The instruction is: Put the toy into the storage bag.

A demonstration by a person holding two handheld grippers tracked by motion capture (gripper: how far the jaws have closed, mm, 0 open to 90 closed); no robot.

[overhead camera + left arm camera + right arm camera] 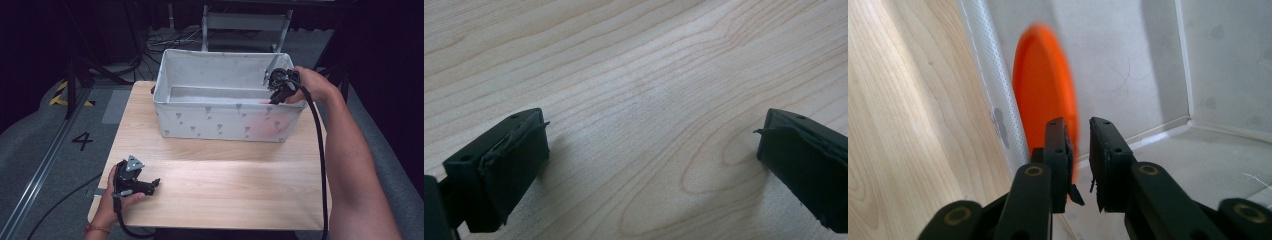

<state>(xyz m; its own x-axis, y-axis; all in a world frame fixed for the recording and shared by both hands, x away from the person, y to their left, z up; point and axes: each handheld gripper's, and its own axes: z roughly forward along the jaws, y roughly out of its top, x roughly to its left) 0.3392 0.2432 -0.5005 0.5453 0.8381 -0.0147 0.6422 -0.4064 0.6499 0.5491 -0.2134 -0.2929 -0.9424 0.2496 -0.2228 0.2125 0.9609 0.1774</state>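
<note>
- Looking at a wooden table (225, 190) with a white cloth box (200, 120) parked along its far edge, closer to the far right corner.
- Down by the near left corner: left tongs (152, 184) held low in a hand (107, 200), tips pointing toward the right edge.
- Spread wide, those left tongs (651, 165). Nothing but bare table (624, 60) between the two black pads, and gripping nothing.
- Over at the box's right end: right tongs (274, 100) dipped inside past the rim, with the hand (312, 85) above the near right corner of the box.
- Narrow on the right tongs (1079, 150), just a slim gap between the pads.
- Orange disc (1040, 85) inside the box, standing on edge, right up against the near wall (993, 75), close to the box's right end.
- Blurry, that disc. Sits beside and behind one pad, with a sliver of orange along that pad's inner face and pale box wall (1148, 50) in the rest of the gap, so not squeezed.
- Can't tell if the disc actually touches that pad.
- From above, only a reddish glow (265, 125) through the cloth near the box's near right corner.
</note>
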